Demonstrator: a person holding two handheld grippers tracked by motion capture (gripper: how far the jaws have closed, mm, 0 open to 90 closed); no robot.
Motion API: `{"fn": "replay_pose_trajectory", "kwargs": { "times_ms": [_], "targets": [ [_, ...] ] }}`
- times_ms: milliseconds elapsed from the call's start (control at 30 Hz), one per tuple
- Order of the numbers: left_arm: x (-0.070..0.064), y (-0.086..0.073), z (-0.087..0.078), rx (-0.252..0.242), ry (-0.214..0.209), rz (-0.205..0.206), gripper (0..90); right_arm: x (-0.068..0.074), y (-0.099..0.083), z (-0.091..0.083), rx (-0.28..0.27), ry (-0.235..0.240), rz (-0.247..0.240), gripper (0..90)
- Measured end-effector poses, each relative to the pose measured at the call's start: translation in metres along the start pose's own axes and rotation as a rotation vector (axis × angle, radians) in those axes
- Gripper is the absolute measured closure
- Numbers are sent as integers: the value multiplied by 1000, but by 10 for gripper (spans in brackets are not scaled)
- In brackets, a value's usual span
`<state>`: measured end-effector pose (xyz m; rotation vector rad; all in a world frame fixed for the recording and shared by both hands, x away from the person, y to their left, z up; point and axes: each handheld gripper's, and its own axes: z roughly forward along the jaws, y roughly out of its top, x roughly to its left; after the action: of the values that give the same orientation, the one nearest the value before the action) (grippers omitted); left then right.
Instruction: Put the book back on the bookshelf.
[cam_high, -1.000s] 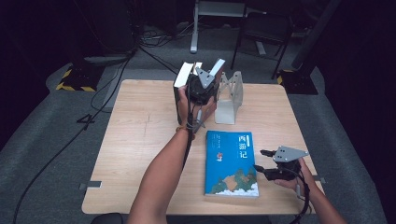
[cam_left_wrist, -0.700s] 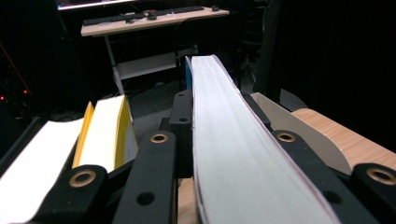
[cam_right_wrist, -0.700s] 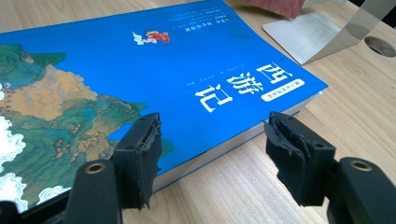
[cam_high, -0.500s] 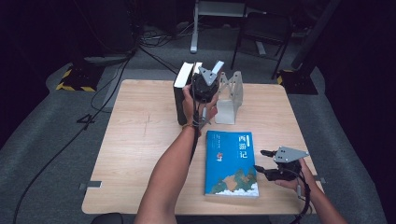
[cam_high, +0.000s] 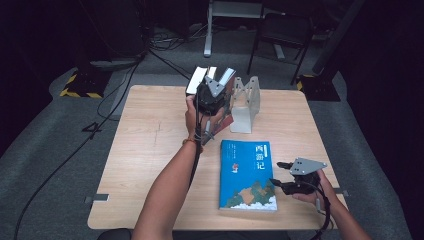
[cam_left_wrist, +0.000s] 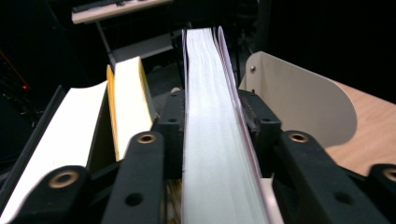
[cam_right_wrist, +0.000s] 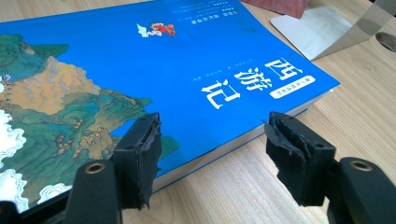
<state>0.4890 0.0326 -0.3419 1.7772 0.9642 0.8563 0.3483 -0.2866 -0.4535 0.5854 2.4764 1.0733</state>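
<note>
At the far edge of the wooden table (cam_high: 150, 150), the left gripper (cam_high: 212, 95) is clamped on a thin book (cam_left_wrist: 210, 116) that stands on edge, its white page block running straight up between the two black jaws in the left gripper view. Two more books stand just to its left in that view: one with a yellow cover (cam_left_wrist: 128, 98) and a thicker one with a dark cover (cam_left_wrist: 60, 126), both upright with their pages showing. That makes three standing books, next to a cream metal bookend (cam_high: 245, 102); its rounded plate (cam_left_wrist: 289, 98) rises just beside the held book on the other side.

A fourth book, the blue book (cam_high: 248, 172), lies flat on the near right part of the table, cover up, with white characters and a painted landscape. The right gripper (cam_high: 286, 176) sits low at that book's right edge, held in a hand (cam_high: 312, 187). Seen from the right gripper view, its jaws stand wide apart and hold nothing, with the blue book's (cam_right_wrist: 163, 79) long edge between and just beyond the pads (cam_right_wrist: 142, 149).
</note>
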Motion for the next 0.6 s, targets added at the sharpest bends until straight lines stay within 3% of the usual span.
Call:
{"fn": "replay_pose_trajectory", "kwargs": {
  "times_ms": [67, 200, 367, 500, 600],
  "targets": [
    [0, 1, 0, 7, 7, 13, 622, 0, 0, 0, 5, 2, 1, 362],
    [0, 2, 2, 36, -2, 52, 701, 1, 0, 1, 13, 9, -5, 362],
    [1, 4, 1, 35, 34, 44, 722, 1, -1, 3, 25, 13, -9, 362],
    [4, 10, -6, 48, 40, 38, 722, 0, -2, 3, 26, 13, -5, 362],
    [4, 14, -8, 25, 52, 32, 721, 0, -2, 2, 22, 10, -3, 362]
  ]
}}
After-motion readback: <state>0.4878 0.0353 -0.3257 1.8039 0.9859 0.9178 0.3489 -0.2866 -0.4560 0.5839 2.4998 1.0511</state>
